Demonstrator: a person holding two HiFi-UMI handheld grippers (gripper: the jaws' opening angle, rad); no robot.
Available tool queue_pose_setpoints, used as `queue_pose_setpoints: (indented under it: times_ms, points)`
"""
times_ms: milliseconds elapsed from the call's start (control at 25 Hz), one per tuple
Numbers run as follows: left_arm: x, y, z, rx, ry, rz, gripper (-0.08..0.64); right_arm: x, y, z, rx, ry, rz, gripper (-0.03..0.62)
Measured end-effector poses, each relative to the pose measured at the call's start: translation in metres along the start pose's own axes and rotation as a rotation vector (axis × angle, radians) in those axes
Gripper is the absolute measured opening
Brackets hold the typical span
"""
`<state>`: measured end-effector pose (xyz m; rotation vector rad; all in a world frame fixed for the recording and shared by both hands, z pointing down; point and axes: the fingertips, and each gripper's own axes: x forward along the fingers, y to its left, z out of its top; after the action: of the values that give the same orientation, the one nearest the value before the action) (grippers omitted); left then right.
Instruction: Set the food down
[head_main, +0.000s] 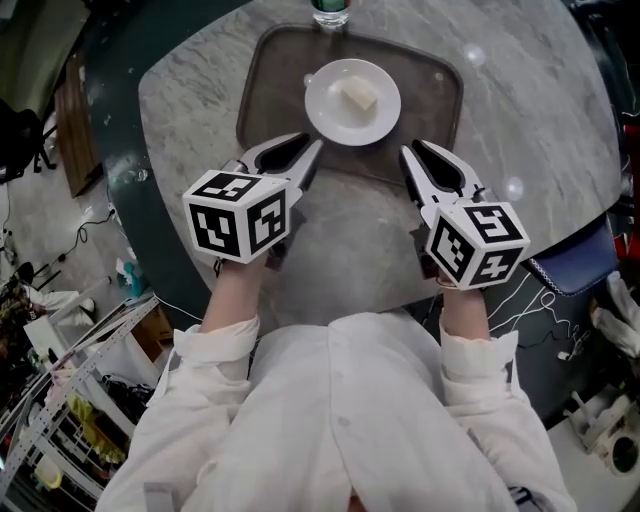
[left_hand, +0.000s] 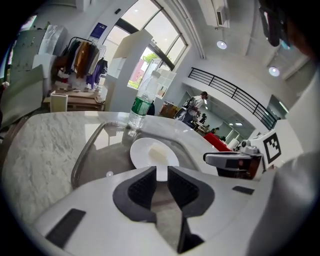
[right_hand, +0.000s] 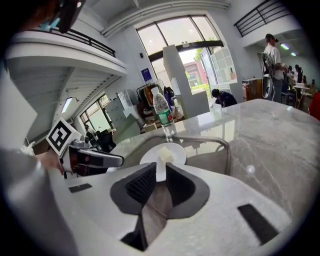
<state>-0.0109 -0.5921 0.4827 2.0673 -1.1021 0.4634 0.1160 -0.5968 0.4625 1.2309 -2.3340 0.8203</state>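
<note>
Left tongs (head_main: 312, 148) and right tongs (head_main: 408, 152), each slightly apart and empty, hang near the white plate (head_main: 328, 118) bearing a pale food cube (head_main: 360, 96).

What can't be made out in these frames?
Head view: bottle cut off by the top edge; only its base shows.
All views: food on the plate is a pale block, too small to identify.
Left gripper view: plate's near rim hidden behind the left gripper itself.
Both gripper views: bottle label too small to read.
</note>
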Motion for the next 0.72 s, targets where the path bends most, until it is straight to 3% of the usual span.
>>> queue_pose_setpoints:
  times_ms: [120, 440, 720]
  points:
    - [-0.02, -0.017, -0.003, 0.037, -0.044, -0.052, 0.072, -0.023, 0.019, 0.004, -0.022, -0.069, -0.011, 0.024]
    - [-0.088, -0.066, -0.02, 0.084, -0.174, -0.159, 0.032, -0.097, 0.085, 0.003, -0.022, -0.26, 0.059, 0.011]
    - [-0.16, -0.103, -0.045, 0.116, -0.248, -0.27, 0.028, -0.156, 0.146, -0.023, -0.067, -0.309, 0.051, 0.006]
